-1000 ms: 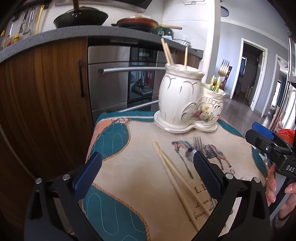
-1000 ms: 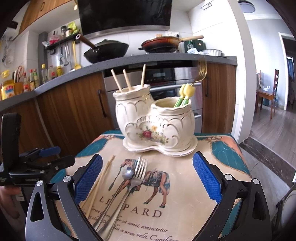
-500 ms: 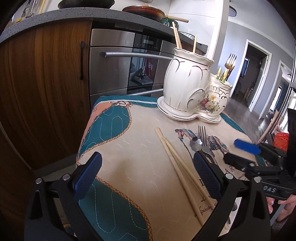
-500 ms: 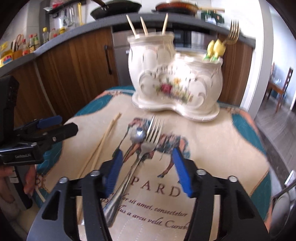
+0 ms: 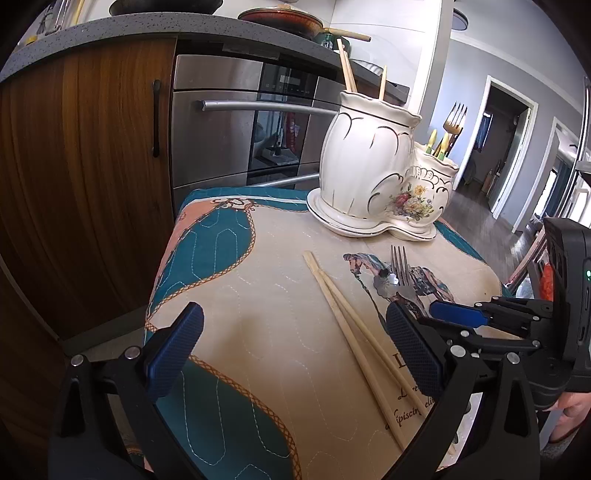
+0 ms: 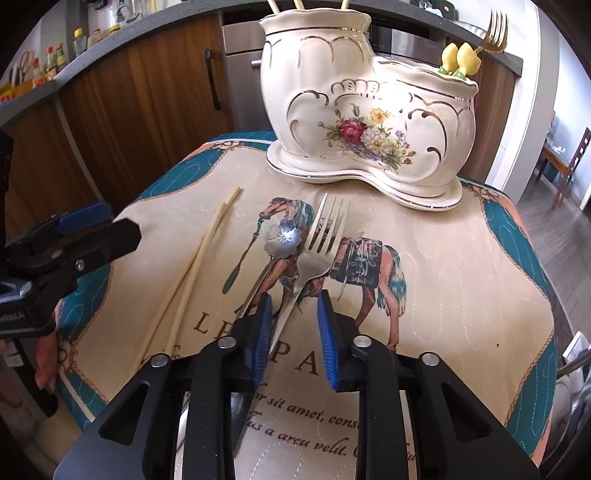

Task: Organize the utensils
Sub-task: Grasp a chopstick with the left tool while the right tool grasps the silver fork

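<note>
A white floral two-pot ceramic holder stands at the back of the mat; it also shows in the left wrist view. It holds chopsticks, a gold fork and yellow-tipped utensils. A silver fork and a flower-headed spoon lie side by side on the mat, with two loose chopsticks to their left. My right gripper is low over the mat, narrowed around the fork's handle, a gap still showing at its pads. My left gripper is wide open and empty beside the chopsticks.
The quilted horse-print mat covers a small table. Wooden cabinets and a steel oven stand behind. Pans sit on the counter. A doorway opens at the right.
My right gripper has dropped toward the mat and narrowed from wide open to straddle the fork's handle. My left gripper has tilted down and stays open.
</note>
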Tool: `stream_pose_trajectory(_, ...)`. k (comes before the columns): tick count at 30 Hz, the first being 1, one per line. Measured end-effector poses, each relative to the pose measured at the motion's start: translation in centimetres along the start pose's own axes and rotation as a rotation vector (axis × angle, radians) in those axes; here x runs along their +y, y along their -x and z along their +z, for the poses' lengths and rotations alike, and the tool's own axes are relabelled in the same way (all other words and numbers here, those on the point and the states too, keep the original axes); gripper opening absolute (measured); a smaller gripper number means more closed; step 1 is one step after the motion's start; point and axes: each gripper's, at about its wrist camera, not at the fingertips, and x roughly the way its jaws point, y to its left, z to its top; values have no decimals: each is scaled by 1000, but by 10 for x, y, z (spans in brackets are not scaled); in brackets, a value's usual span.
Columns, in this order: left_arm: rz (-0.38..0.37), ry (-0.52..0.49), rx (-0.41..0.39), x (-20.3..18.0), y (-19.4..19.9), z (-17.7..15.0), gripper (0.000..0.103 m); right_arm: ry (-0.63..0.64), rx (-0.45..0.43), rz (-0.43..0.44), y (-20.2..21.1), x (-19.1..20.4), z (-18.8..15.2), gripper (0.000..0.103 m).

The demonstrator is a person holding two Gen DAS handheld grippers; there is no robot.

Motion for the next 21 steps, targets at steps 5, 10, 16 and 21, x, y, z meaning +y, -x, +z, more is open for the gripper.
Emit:
stream_pose_trajectory(5, 49, -45, 37, -8, -4, -1, 97, -54, -10, 28, 0, -11, 1, 10)
stream_pose_trajectory(10, 42, -112, 153, -25, -18, -9, 84, -103, -37, 56, 7, -25, 0, 6)
stream_pose_trajectory(16, 59, -138, 218, -35, -21, -13, 64, -109, -58, 69, 13, -28, 0, 6)
stream_pose_trajectory(21, 77, -151, 255, -44, -26, -9, 54, -107, -69, 78, 17, -30, -1, 6)
